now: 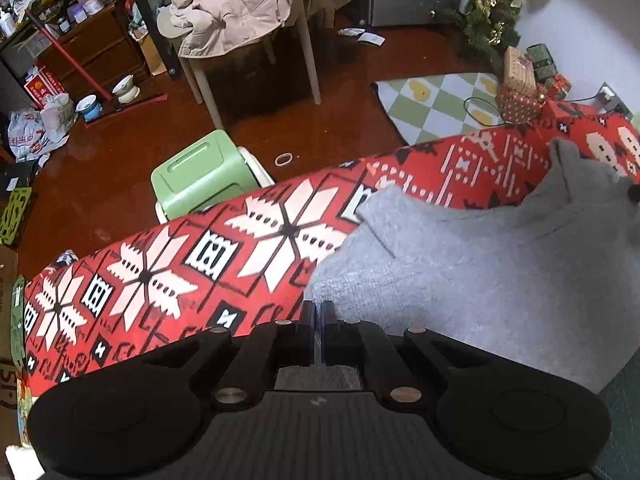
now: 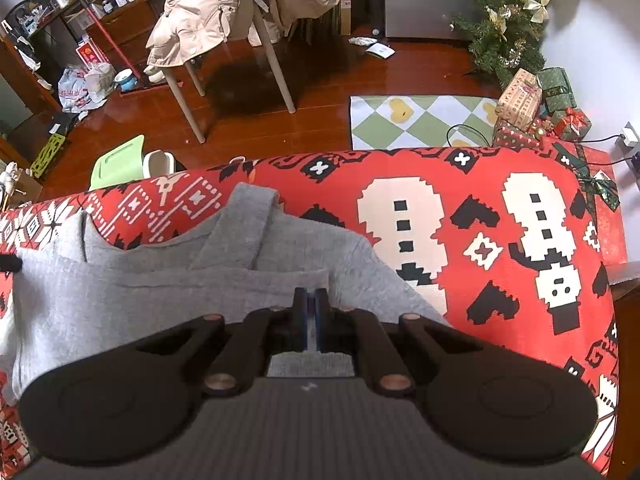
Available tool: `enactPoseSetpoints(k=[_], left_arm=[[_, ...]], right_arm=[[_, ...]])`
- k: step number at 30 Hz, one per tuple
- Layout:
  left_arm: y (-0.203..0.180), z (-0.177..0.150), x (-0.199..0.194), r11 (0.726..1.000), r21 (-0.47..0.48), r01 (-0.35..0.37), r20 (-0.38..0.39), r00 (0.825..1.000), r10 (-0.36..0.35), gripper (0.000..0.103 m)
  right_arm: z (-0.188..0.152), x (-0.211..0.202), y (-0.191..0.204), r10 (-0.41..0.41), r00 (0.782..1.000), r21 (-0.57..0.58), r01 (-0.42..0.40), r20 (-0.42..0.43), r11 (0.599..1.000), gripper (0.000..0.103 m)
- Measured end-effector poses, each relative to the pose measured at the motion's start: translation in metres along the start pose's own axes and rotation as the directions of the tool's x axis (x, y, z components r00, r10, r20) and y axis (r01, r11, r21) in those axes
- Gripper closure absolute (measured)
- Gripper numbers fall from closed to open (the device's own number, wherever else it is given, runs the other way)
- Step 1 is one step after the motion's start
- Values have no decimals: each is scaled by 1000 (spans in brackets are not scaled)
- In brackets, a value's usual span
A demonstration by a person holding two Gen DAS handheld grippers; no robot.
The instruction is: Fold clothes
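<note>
Red patterned worktop (image 1: 160, 280): grey knit garment (image 1: 480, 272) spread widthwise; left hand-held gripper (image 1: 318, 312) and right hand-held gripper (image 2: 311, 300) each clenched on its near edge.

Two wrist fisheyes, high and close over the tabletop, tilted down and forward.
Left view covers the red patterned cloth's (image 1: 160, 272) left part; right view its right. Shared: grey garment (image 2: 120, 300), coat-draped chair (image 1: 248, 12), Christmas tree (image 2: 508, 20), checkered rug (image 1: 440, 104).
</note>
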State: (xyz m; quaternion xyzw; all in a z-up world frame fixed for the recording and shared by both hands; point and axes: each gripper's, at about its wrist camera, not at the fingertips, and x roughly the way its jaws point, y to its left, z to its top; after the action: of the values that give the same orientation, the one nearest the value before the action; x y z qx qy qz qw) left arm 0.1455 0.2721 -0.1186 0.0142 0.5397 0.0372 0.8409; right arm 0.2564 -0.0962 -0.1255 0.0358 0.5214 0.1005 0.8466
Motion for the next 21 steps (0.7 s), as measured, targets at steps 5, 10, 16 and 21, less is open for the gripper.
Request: enactPoseSetpoints(k=[5, 10, 16, 21], left_arm=[[-1, -5, -8, 1000, -16, 0, 16, 1000, 1, 100], [-3, -3, -2, 1000, -14, -23, 19, 1000, 23, 100], [-4, -2, 9, 997, -46, -59, 2, 998, 59, 93], [-4, -13, 0, 993, -75, -93, -12, 996, 93, 82]], right_arm=[[0, -21, 4, -6, 997, -4, 6, 73, 1000, 100], [-2, -35, 9, -39, 989, 10, 38, 142, 999, 100], [1, -21, 9, -73, 987, 20, 71, 144, 997, 98], [-5, -9, 2, -135, 985, 50, 130, 105, 990, 79]])
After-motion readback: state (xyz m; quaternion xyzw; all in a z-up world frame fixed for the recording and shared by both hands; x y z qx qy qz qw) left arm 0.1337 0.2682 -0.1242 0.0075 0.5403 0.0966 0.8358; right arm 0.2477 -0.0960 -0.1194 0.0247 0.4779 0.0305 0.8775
